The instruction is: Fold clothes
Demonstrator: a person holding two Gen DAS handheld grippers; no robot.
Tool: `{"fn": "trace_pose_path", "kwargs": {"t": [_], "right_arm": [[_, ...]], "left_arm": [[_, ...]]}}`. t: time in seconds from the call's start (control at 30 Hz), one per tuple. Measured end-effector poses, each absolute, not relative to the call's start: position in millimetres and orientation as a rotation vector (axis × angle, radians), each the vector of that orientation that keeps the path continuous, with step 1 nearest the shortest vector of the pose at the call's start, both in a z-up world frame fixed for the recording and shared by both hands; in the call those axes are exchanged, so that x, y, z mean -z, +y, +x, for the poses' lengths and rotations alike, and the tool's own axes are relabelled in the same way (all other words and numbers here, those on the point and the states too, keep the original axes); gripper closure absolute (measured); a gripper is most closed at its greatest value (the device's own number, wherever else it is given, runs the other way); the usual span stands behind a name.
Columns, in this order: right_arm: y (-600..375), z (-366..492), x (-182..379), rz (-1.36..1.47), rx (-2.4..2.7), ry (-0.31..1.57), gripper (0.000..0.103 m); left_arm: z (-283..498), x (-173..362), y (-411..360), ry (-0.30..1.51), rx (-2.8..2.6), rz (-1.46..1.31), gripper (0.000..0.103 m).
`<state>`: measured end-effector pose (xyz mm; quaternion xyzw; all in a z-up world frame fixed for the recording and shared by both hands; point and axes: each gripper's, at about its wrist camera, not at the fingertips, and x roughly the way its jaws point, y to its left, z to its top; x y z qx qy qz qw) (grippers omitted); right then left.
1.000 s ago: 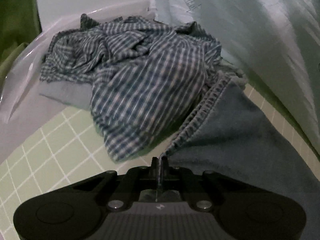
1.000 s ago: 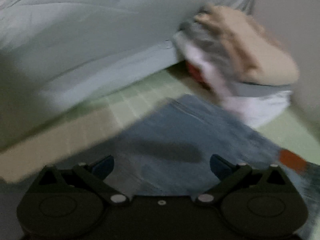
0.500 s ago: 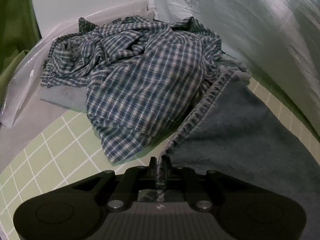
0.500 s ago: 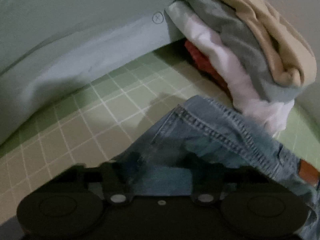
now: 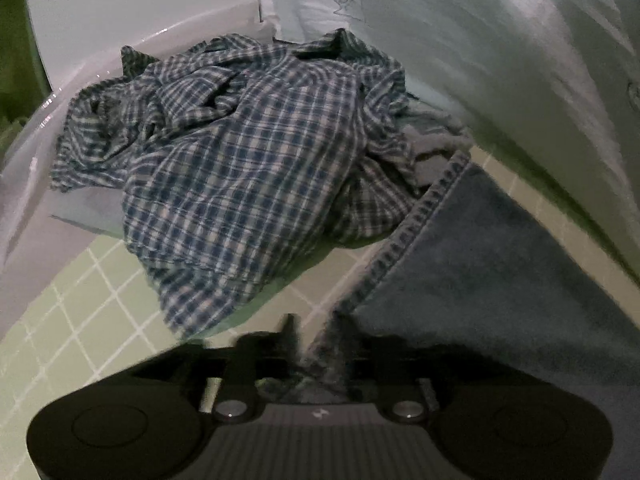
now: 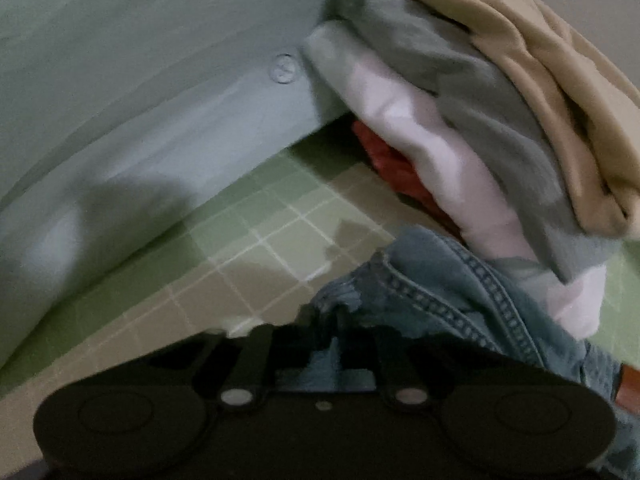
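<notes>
Denim is the material in hand: the jeans lie on a green checked sheet, which appears to cover a bed, with a pale blue quilt along its far edge.

- Left gripper: jaws clenched on a stitched hem of the jeans; the seam runs away from the jaws toward the plaid shirt.
- Right gripper: jaws clenched on a bunched denim edge near double stitching; the picture is blurred, so the exact part cannot be told.
- The plaid shirt lies crumpled near the far left of the sheet, partly over a clear plastic sheet.
- A stack of folded clothes, tan on grey on white on red, sits at the far right of the sheet against the quilt.

Judged step: the jeans are held at 2 points for spreading or folding; which fold this is cannot be settled.

For good execution:
1. Keep both grips firm; denim is heavy and may slip from a shallow bite.
2. Keep the held edge taut between the 2 grippers so seams align.
3. Keep the denim clear of the plaid shirt and the stack
</notes>
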<state>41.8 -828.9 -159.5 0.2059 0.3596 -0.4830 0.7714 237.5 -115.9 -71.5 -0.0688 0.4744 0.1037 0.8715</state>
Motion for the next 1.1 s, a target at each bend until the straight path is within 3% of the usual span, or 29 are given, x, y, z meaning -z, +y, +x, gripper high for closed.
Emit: {"fn": "trace_pose_path", "kwargs": {"t": [0.03,0.07,0.1,0.27,0.5,0.53,0.6,0.67,0.77,1.1], "right_arm": [[-820.6,38.0,155.3,0.424,1.020,0.777,0.038],[-812.2,34.3,151.0,0.401,0.992,0.774,0.017],[-801.3,28.9,146.6,0.376,0.970,0.770,0.013],[-735.0,-16.4,130.2,0.382,0.838,0.775,0.012],[-632.0,-72.4,124.8,0.356,0.669,0.841,0.007],[-617.6,-77.5,124.6,0.344,0.649,0.853,0.007],[-590.4,-86.4,123.9,0.317,0.617,0.874,0.007],[-572.2,-91.9,122.9,0.290,0.624,0.888,0.006],[-552.7,-107.3,120.6,0.269,0.649,0.901,0.006],[-546.2,-164.6,116.6,0.332,0.665,0.855,0.006]], "left_arm": [[233.5,69.3,-114.7,0.985,-0.211,-0.138,0.044],[227.2,66.4,-111.6,0.978,-0.203,-0.143,0.040],[220.3,63.3,-107.9,0.971,-0.193,-0.151,0.039],[180.7,61.0,-91.0,1.005,-0.145,-0.176,0.033],[143.0,71.5,-80.6,1.026,-0.111,-0.114,0.034],[138.9,72.4,-79.1,1.024,-0.106,-0.102,0.037],[130.6,74.2,-76.0,1.021,-0.097,-0.079,0.057],[122.4,76.0,-73.0,1.018,-0.088,-0.056,0.093],[110.1,78.7,-68.5,1.013,-0.075,-0.022,0.098],[86.5,80.1,-32.3,1.023,-0.132,-0.067,0.097]]}}
